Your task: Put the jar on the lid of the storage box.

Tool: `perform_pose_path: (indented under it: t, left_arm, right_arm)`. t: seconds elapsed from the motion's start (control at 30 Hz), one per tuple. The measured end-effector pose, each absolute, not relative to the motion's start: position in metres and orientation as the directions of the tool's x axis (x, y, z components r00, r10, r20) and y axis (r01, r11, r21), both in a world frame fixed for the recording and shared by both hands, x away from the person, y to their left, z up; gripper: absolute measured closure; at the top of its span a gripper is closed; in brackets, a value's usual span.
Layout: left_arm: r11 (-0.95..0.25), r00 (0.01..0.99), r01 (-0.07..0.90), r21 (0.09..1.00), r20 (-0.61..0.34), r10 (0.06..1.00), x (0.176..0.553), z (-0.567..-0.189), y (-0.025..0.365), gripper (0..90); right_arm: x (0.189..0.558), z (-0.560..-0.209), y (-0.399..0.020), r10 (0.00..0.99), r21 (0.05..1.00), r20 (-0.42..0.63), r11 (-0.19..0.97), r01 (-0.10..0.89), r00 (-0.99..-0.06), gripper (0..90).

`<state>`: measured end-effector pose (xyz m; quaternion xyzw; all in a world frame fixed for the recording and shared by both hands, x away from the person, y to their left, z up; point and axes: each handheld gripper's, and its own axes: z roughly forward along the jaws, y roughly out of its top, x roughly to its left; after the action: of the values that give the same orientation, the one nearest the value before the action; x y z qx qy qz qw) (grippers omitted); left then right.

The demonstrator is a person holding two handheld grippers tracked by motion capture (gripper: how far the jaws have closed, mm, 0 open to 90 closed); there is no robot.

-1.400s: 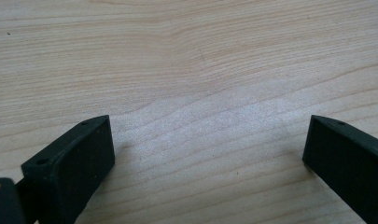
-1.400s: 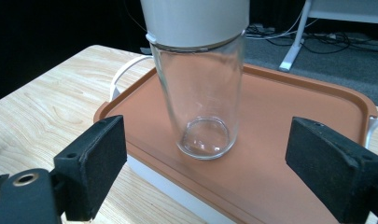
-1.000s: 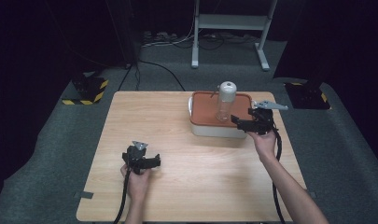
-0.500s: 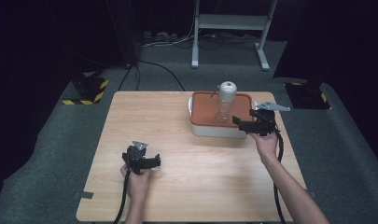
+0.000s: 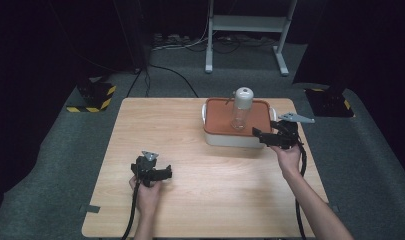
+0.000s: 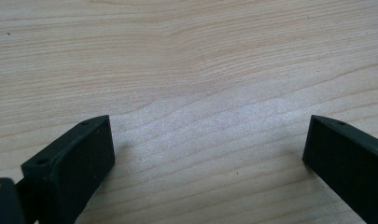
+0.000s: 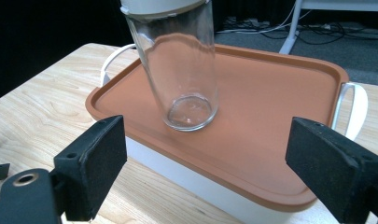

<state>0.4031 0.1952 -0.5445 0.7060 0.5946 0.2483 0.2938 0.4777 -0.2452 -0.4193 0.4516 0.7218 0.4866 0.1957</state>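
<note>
Bottle is standing upright on the orange lid of the white box, at the far right part of the table, and it's sitting exactly where it was a second ago. Nothing on the table is shifting between the frames, really. Your right gripper is creeping a touch to the right along the box's near edge, and your left gripper is staying put near the front left of the table.

Counting things up: you're working with one bottle, one box with one lid, and two grippers. In the right gripper view the bottle is looking clear and empty, with a pale cap on top, and the lid is carrying nothing else. Can't tell what's inside the box, since the lid is covering it.

Your right gripper is holding its jaws wide, pointing at the bottle with the box's near edge just ahead of them, gripping nothing. Your left gripper is also spreading its jaws wide in the left gripper view, hovering over bare wood and holding nothing.
</note>
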Motion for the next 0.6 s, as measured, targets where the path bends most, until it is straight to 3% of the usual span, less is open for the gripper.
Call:
perform_pose_path:
  t: [0.6]
  left_arm:
    - [-0.12,0.17,0.694,0.71,0.001,0.986,0.4031,-0.5445,0.1952,2.0]
  right_arm:
    - [0.4696,-0.4277,-0.2537,0.841,0.876,0.16,0.121,0.467,-0.517,12.5]
